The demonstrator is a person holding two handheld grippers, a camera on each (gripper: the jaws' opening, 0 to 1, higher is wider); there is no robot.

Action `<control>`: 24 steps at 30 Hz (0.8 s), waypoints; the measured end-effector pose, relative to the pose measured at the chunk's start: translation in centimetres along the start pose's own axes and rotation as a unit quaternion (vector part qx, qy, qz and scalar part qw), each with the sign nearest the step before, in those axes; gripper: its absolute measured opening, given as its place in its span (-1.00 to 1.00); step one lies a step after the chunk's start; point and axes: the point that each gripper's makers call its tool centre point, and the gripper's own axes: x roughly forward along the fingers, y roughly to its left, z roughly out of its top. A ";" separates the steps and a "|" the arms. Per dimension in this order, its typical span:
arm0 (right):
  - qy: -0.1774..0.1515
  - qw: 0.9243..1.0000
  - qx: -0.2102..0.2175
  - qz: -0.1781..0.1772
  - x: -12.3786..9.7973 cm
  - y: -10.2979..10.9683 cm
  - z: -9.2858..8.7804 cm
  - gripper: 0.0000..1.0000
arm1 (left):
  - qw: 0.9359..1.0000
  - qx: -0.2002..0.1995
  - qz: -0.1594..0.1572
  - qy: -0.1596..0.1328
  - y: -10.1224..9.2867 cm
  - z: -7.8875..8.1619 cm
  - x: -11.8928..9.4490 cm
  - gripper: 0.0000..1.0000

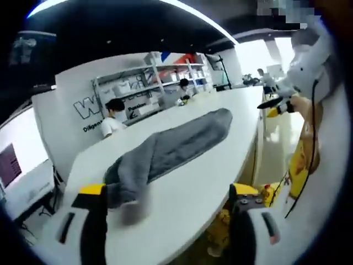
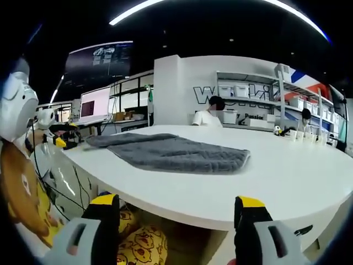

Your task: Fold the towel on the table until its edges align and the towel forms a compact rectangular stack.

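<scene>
A grey towel (image 1: 176, 146) lies lengthwise on the white table (image 1: 193, 193), bunched and partly folded along its length. In the left gripper view its near end rests just beyond my left jaw. My left gripper (image 1: 165, 207) is open, with nothing between the jaws. The right gripper (image 1: 277, 105) shows small at the table's far right edge. In the right gripper view the towel (image 2: 165, 150) lies flat across the table (image 2: 276, 176), well ahead of my right gripper (image 2: 176, 212), which is open and below the near table edge. The left gripper (image 2: 63, 138) sits beyond the towel's left end.
A person in white with a yellow bear apron (image 2: 22, 182) stands at the table's side. Other people (image 1: 113, 116) sit behind the far edge, before shelves (image 1: 160, 83) with boxes. Small cups (image 2: 300, 133) stand on the table at far right. Monitors (image 2: 95, 104) line the back.
</scene>
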 end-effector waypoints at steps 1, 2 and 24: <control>0.002 1.000 -0.003 -0.001 0.1 0.0 0.1 0.79 | 0.999 -0.018 0.032 -0.028 -0.4 1.1 -1.0 0.98; 0.002 1.000 -0.003 0.000 0.1 0.0 0.1 0.79 | 0.999 -0.022 0.036 -0.033 -0.6 1.3 -1.3 0.99; 0.017 1.000 -0.019 0.002 0.6 0.7 0.8 0.78 | 0.986 -0.134 0.026 -0.094 -2.8 1.2 -1.2 0.99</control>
